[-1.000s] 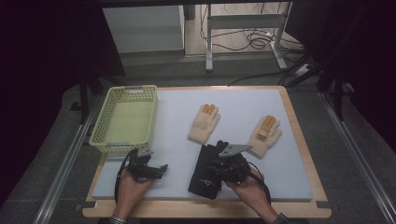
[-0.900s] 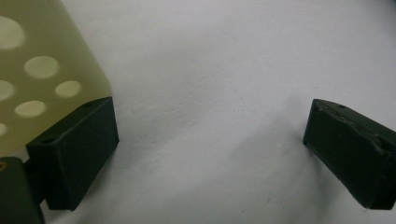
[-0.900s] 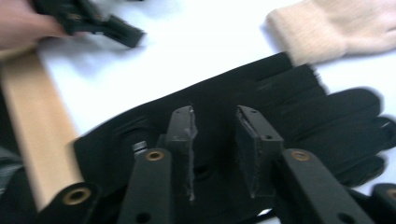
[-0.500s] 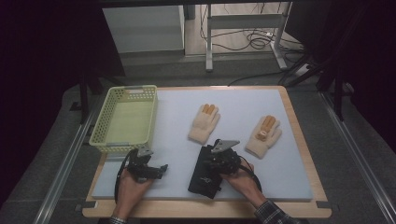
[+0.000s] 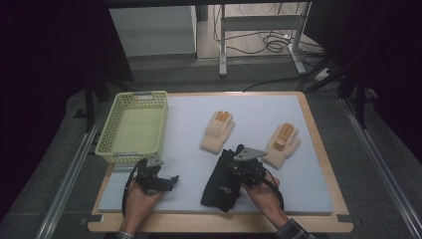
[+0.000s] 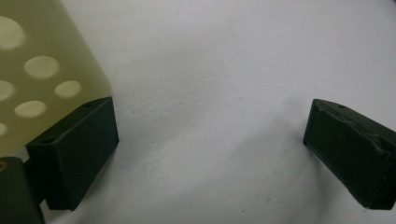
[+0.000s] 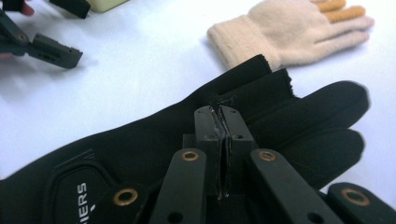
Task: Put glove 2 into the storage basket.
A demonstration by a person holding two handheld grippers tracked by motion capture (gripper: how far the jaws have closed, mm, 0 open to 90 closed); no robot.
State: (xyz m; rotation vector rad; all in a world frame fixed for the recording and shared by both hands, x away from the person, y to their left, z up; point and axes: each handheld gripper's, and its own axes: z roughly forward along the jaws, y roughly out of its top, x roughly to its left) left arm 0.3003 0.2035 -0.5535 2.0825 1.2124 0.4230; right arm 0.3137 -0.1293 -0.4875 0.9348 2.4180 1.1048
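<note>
A black glove [image 5: 221,186] lies flat on the white mat near the front edge, its fingers pointing away from me. My right gripper [image 5: 234,167] sits on top of it. In the right gripper view its jaws have just been closing and now stand shut [image 7: 223,112], pinching a pucker of the black glove [image 7: 140,140] near the base of its fingers. My left gripper [image 5: 166,170] rests low on the mat at the front left, and its jaws [image 6: 210,144] are wide apart with bare mat between them. Two cream gloves [image 5: 217,130] [image 5: 282,144] with orange fingertips lie farther back.
A pale yellow perforated basket [image 5: 132,155] stands at the left of the mat, and its corner [image 6: 37,79] is right beside my left gripper's jaw. One cream glove [image 7: 289,32] lies just beyond the black one. The wooden table edge [image 5: 219,223] runs along the front.
My right gripper has shifted left across the black glove and its jaws have closed on the fabric. The left gripper has stayed in place.
</note>
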